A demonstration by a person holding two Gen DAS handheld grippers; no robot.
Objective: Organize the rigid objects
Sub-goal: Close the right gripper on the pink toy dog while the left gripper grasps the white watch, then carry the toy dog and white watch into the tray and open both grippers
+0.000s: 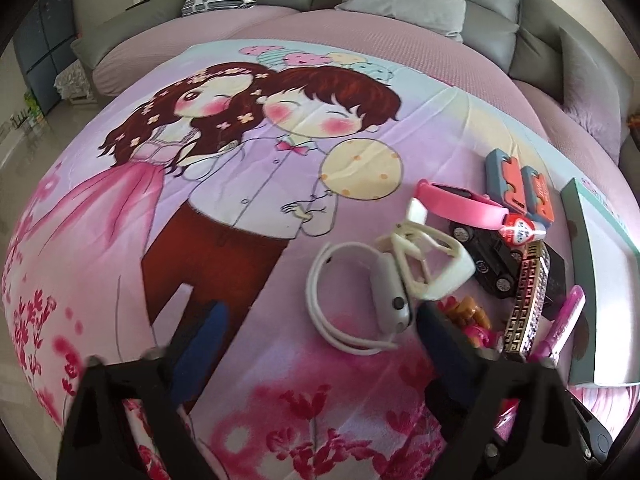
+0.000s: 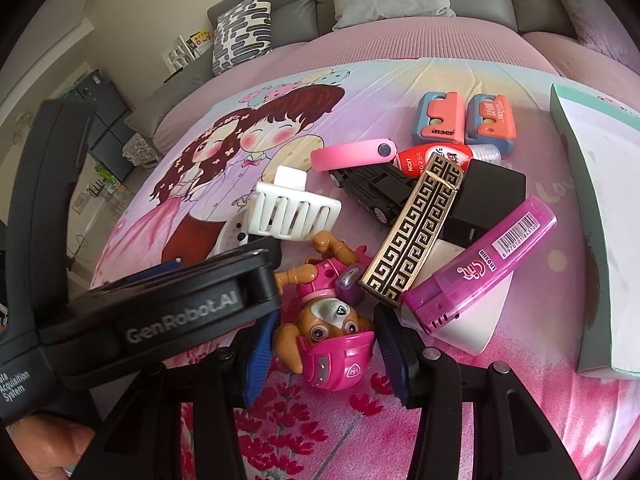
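Right wrist view: the right gripper (image 2: 320, 356) sits nearly closed around the light, stiff plastic pup toy (image 2: 324, 332) on the bed, pads flanking its smooth, likely slippery helmet.

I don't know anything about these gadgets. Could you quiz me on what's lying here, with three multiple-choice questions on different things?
1. The toy pup lies:
A. on a sofa cushion
B. between the right gripper's fingers
C. on the floor

2. How many coral-and-blue clips are there?
A. two
B. four
C. five

3. The left gripper is:
A. shut on a pen
B. shut on a car
C. open

Answers:
1. B, its pink helmet sits between the blue pads.
2. A, the pair lies side by side behind the pile.
3. C, its fingers stand wide apart, the white watch just ahead.
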